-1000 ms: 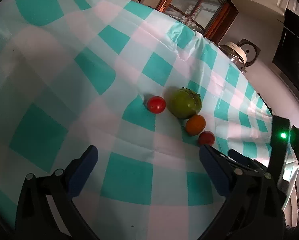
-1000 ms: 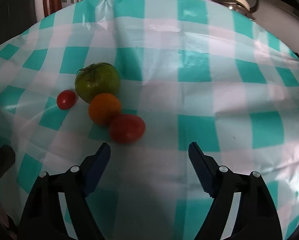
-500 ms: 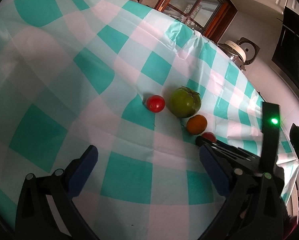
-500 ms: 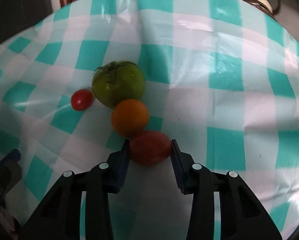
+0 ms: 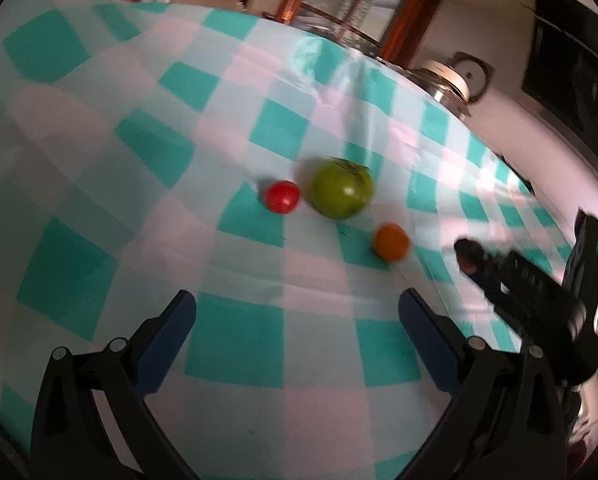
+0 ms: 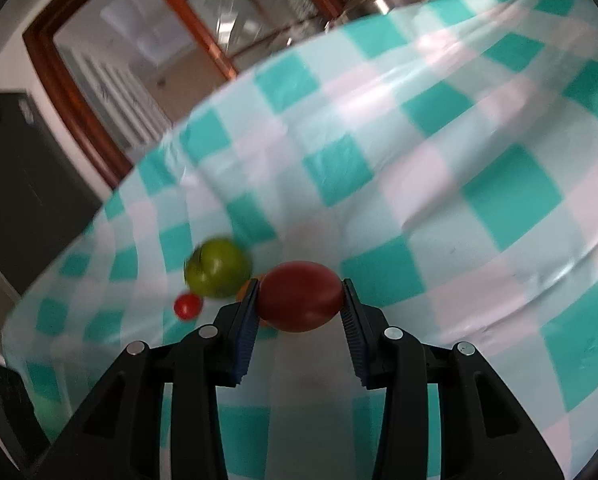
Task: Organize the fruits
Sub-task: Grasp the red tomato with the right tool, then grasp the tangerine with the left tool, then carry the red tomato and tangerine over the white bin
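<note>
Clearly the right gripper has its two pads pressed on either end of the dark red tomato, gripped across its long axis at centre frame, probably so the smooth oval skin cannot squirt out; it looks raised off the checked tablecloth, though blur makes that uncertain; the left gripper holds nothing, fingers spread wide low in its frame, seemingly waiting its turn; beyond it, mid-frame, sit a small red tomato, just beside a larger green tomato, and an orange tomato apart to the lower right; all look glossy, round and unbruised.
</note>
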